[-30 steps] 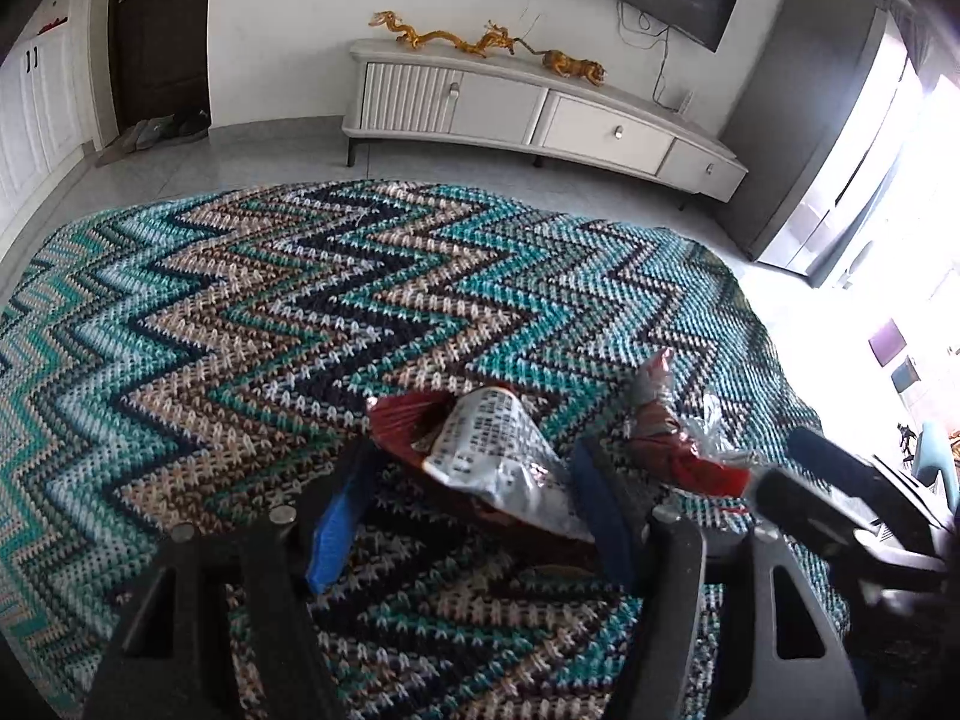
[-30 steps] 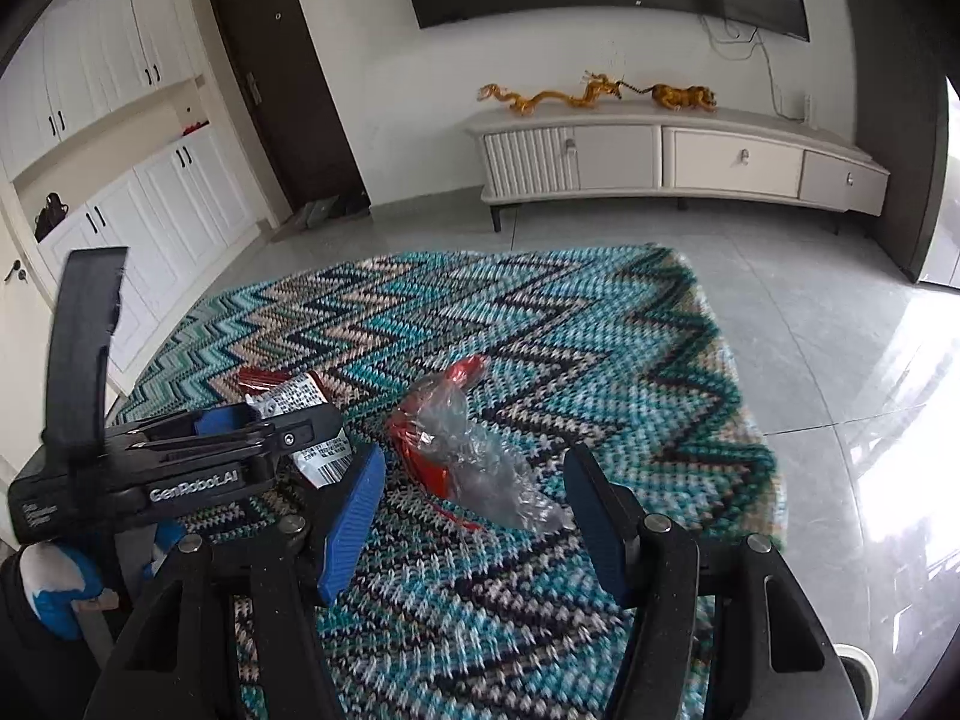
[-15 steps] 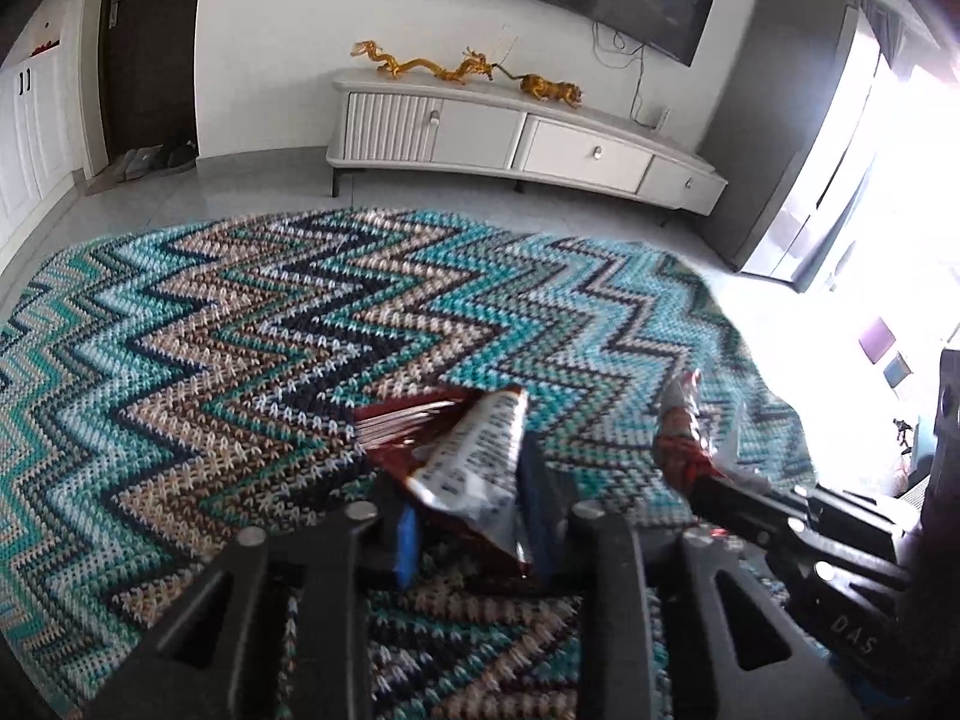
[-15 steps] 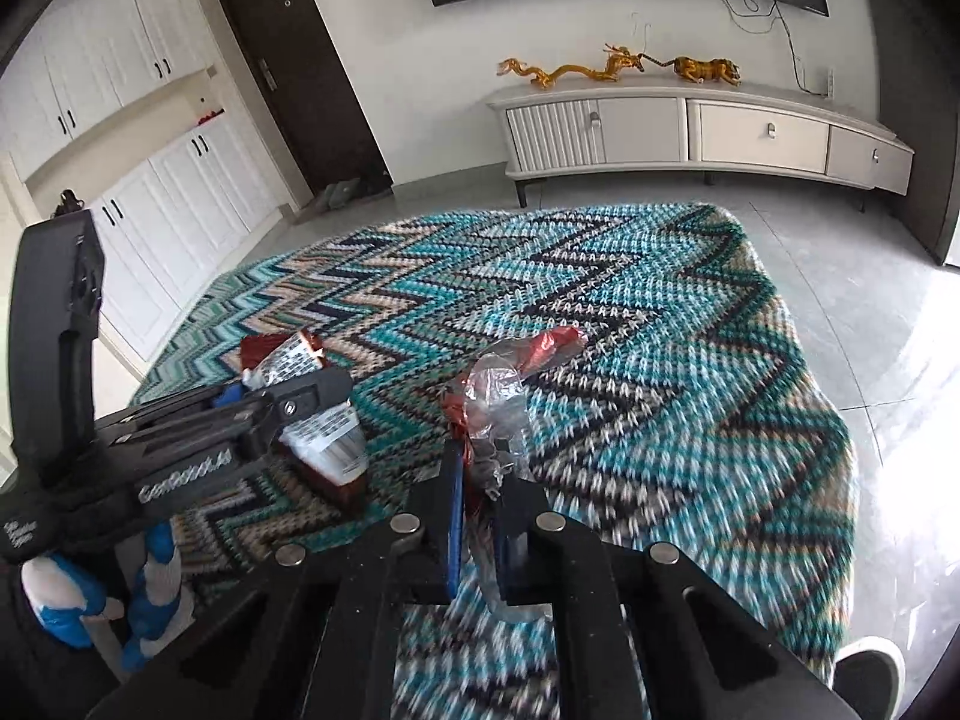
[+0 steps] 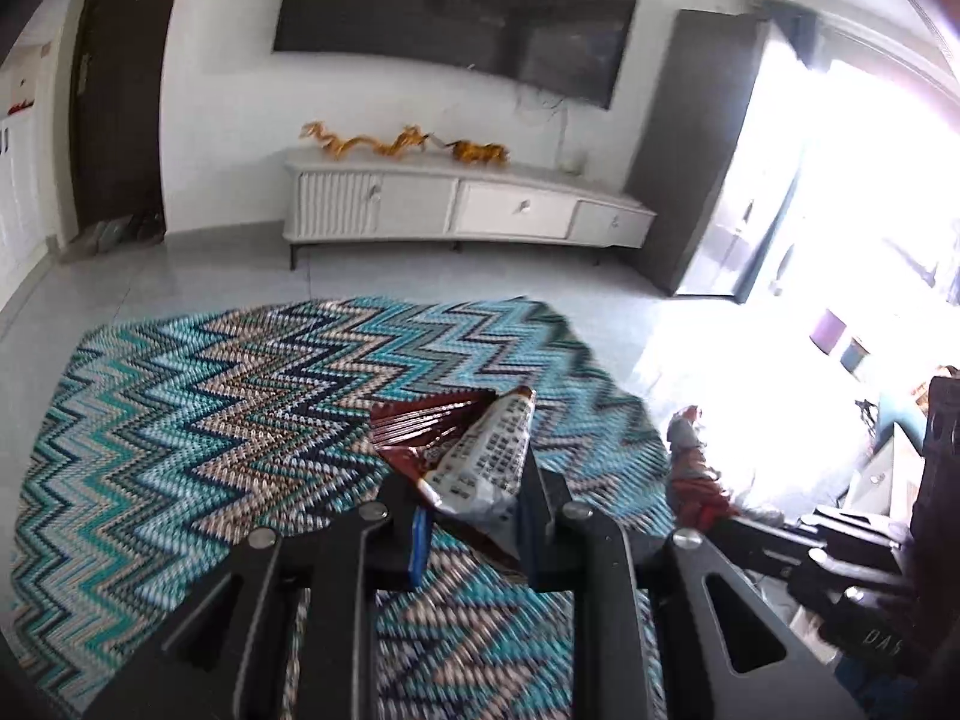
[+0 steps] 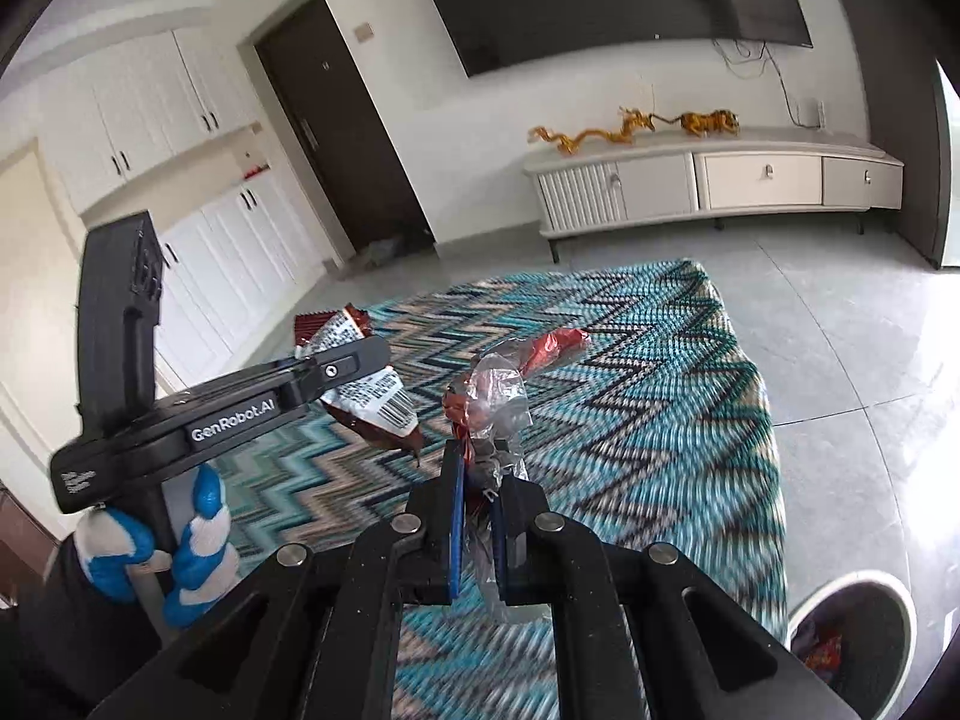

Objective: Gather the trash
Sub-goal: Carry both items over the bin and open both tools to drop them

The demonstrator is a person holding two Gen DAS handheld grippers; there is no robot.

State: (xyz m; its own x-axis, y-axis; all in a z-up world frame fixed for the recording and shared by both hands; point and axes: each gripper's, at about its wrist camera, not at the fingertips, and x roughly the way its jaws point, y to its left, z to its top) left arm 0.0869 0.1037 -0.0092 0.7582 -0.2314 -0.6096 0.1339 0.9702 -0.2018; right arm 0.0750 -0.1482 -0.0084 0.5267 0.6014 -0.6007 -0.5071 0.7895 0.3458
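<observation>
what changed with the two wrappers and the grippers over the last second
Both grippers closed and lifted. The left gripper clamped the brown snack wrapper; the right gripper clamped the crinkled red and clear wrapper. Both wrappers were lying on the zigzag rug a second ago and are now raised off it. The rug and the TV cabinet stayed as they were.

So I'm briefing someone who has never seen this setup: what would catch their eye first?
Probably the zigzag rug, teal and brown, covering the floor in both views. Next, the two pinched pieces of trash held above it: the left gripper shut on a brown snack wrapper, the right gripper shut on a crumpled clear and red wrapper. A bin with scraps inside sits at the right view's bottom right corner.
</observation>
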